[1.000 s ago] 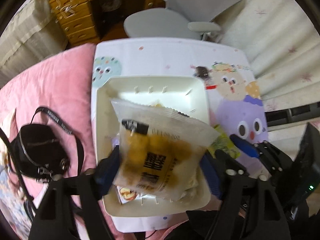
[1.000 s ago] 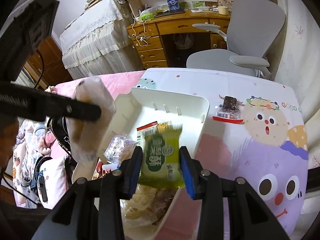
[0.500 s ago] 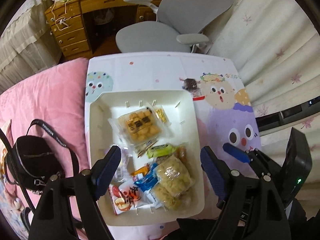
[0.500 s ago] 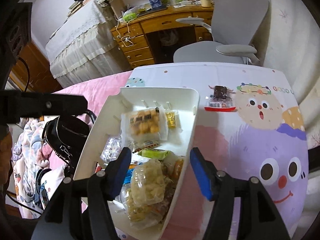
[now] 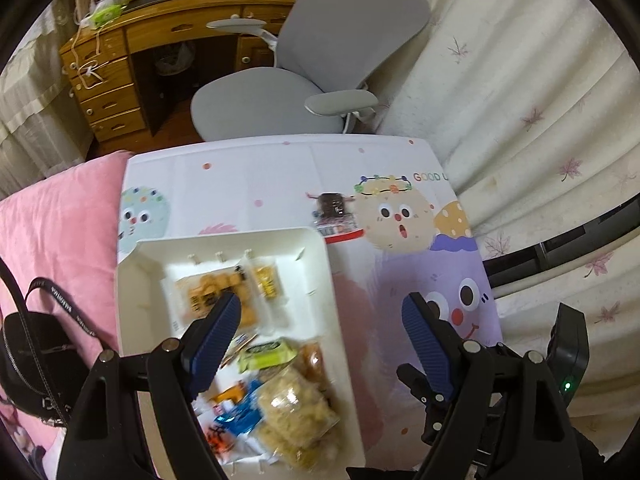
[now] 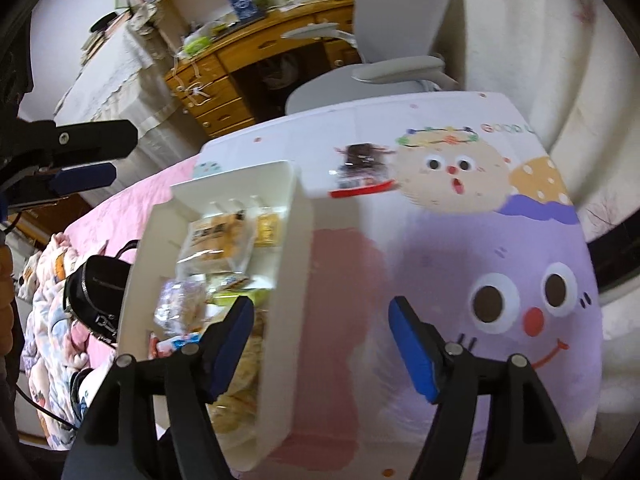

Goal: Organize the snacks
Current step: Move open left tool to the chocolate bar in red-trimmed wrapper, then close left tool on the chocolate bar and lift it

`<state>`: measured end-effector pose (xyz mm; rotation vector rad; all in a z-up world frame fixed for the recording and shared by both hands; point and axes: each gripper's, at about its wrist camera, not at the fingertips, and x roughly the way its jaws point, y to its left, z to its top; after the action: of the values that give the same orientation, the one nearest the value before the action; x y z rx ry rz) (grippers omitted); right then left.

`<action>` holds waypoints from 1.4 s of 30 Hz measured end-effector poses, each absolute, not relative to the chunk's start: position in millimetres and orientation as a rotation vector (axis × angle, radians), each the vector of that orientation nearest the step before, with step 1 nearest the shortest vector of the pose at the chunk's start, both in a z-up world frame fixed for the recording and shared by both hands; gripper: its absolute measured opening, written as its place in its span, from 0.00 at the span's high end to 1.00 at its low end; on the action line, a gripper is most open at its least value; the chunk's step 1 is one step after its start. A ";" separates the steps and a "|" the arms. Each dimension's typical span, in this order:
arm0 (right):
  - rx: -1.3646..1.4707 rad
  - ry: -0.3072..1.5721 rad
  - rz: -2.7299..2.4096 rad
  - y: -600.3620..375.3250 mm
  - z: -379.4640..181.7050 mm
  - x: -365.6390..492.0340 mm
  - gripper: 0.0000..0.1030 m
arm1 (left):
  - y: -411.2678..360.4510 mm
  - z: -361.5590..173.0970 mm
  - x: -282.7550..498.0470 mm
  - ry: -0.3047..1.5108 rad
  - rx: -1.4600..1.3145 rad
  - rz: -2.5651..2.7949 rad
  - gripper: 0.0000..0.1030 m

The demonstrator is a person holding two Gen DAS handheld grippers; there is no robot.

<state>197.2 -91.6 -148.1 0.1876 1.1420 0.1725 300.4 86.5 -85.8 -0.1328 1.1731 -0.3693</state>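
Observation:
A white tray (image 5: 324,264) on the cartoon-print table holds several snack packets: an orange puff packet (image 5: 214,294), a small yellow packet (image 5: 266,282), a green packet (image 5: 266,356) and a clear bag of crackers (image 5: 296,412). The tray also shows in the right wrist view (image 6: 298,264). A dark chocolate snack in a red-edged wrapper (image 5: 334,214) lies on the table beyond the tray, and shows in the right wrist view (image 6: 362,170). My left gripper (image 5: 322,336) is open and empty above the tray's right rim. My right gripper (image 6: 322,340) is open and empty over the table just right of the tray.
A grey office chair (image 5: 288,92) and a wooden desk (image 5: 132,52) stand beyond the table's far edge. A black bag (image 5: 36,352) lies on the pink bedding at the left. A curtain (image 5: 520,80) hangs at the right.
Both grippers let go of their packets into the tray, the left the orange puffs and the right the green packet. Both then opened wide and swung to the right.

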 end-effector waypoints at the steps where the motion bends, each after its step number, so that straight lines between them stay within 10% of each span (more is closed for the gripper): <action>1: 0.188 1.142 0.163 -96.5 -149.0 198.1 0.30 | 78.8 -87.6 305.6 1.177 -0.128 -0.375 0.21; 31: 0.182 1.100 0.052 -205.5 -217.9 238.8 0.24 | -61.4 -235.3 476.4 1.527 -0.042 -0.211 0.21; 42: 0.226 1.154 0.033 -225.1 -238.5 250.9 0.24 | -64.4 -286.9 496.8 1.627 -0.039 -0.130 0.44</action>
<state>250.9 -225.1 -238.5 0.2264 1.1540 0.0331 496.8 -64.4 -286.9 -0.0392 1.6269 -0.1297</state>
